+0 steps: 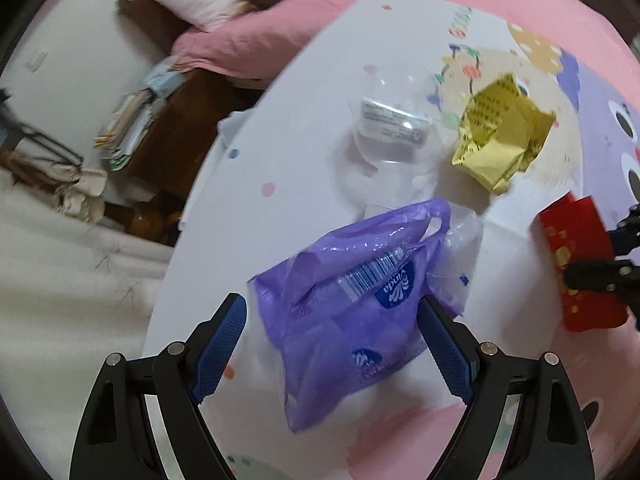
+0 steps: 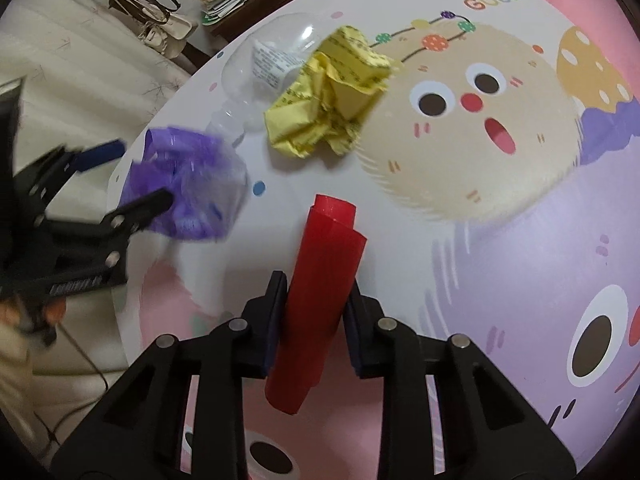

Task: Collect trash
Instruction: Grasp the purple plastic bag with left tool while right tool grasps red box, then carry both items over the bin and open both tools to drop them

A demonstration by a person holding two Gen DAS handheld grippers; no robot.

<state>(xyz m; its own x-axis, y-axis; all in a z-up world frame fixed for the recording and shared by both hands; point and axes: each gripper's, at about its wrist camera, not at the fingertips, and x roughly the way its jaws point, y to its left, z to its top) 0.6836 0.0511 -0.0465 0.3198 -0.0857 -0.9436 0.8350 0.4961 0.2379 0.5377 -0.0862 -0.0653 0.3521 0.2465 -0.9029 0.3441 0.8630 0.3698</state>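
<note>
Four scraps: one red packet (image 2: 320, 300) clamped in the right hand-held gripper (image 2: 314, 312), one purple bag (image 1: 352, 304) between the wide-apart left hand-held gripper (image 1: 332, 344), one yellow wrapper (image 1: 500, 136), one seemingly clear plastic piece (image 1: 390, 124).

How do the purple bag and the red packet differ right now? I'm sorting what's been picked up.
The purple bag is soft, crinkled plastic; the red packet is a stiff, smooth roll. The bag lies between the open left gripper fingers, ungripped; the packet is pinched by the right gripper. Both sit on the cartoon sheet.
</note>
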